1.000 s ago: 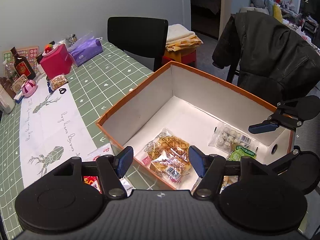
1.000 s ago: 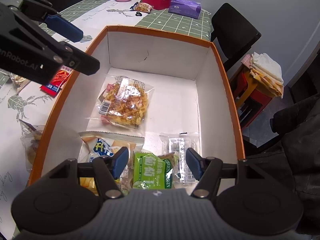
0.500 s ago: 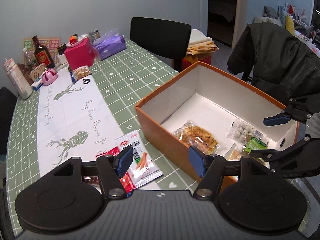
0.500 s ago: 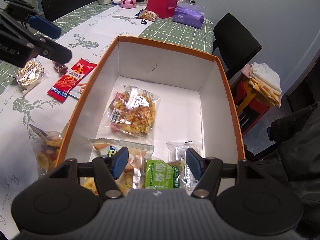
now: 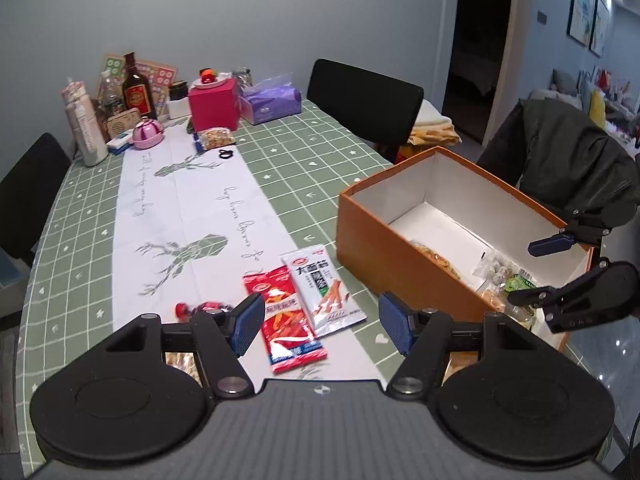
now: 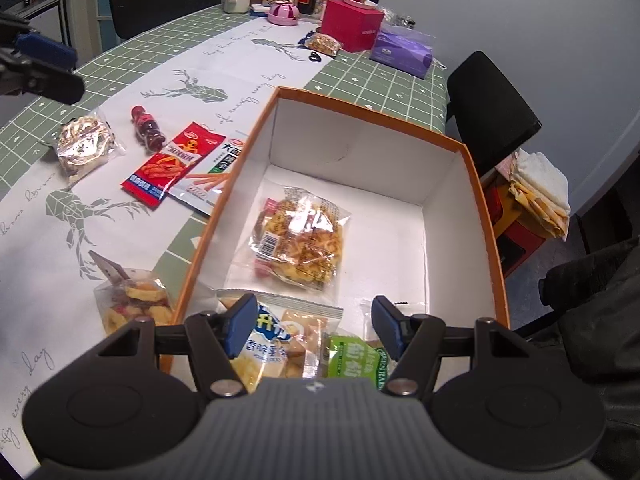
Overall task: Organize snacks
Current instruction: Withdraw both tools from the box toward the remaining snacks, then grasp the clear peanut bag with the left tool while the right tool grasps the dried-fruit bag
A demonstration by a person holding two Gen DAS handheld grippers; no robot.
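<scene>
Left tool [image 5: 320, 322] has swung off the orange box [image 5: 400, 264] and out over the bench [image 5: 280, 168]: a second ago its view looked straight down into the box, now the box sits at right of frame and the loose packets fill lower centre. Jaws stand apart, nothing between them; they framed the noodle-snack bag [image 6: 298, 242] back then, and that bag lies on the box floor, centre of the right wrist view. So that drop looks done and the left is likely going for the next item.

Directly between its fingers in view: the red packet [image 5: 286, 318] and the white packet [image 5: 322, 292], side by side, touching, just left of the box wall. Dark red candy [image 6: 146, 128] and a clear foil bag [image 6: 84, 146] lie further left; a dried-fruit bag [image 6: 132, 304] sits against the box's near-left corner.

Right tool [image 6: 314, 326] hangs over the box's near end, above the blue cracker pack [image 6: 276, 340] and green raisin pack [image 6: 354, 360], jaws apart and empty, barely shifted.

Five snacks left outside.
</scene>
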